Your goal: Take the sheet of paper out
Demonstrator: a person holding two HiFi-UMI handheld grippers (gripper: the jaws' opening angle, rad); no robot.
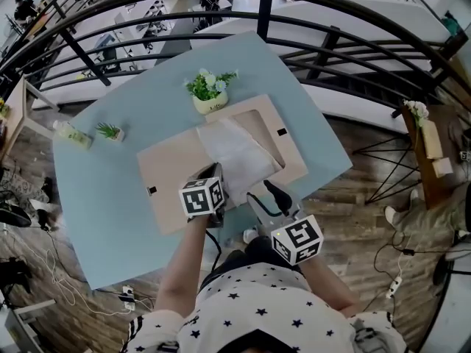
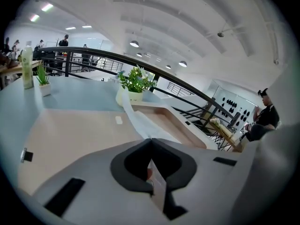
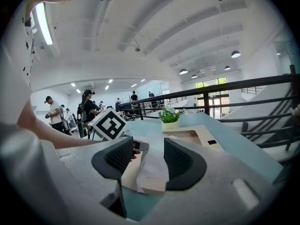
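Over the recessed half of the open case, the sheet of paper rises to the left gripper, whose fingers pinch its near edge. The right gripper waits by the case front, fingers spread and empty. Draw the sheet steadily up and back, since a snag would likely tear it.

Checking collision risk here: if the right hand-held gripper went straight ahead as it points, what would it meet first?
Probably the crumpled white sheet of paper draped over the flat beige box's near edge; depth is unclear.
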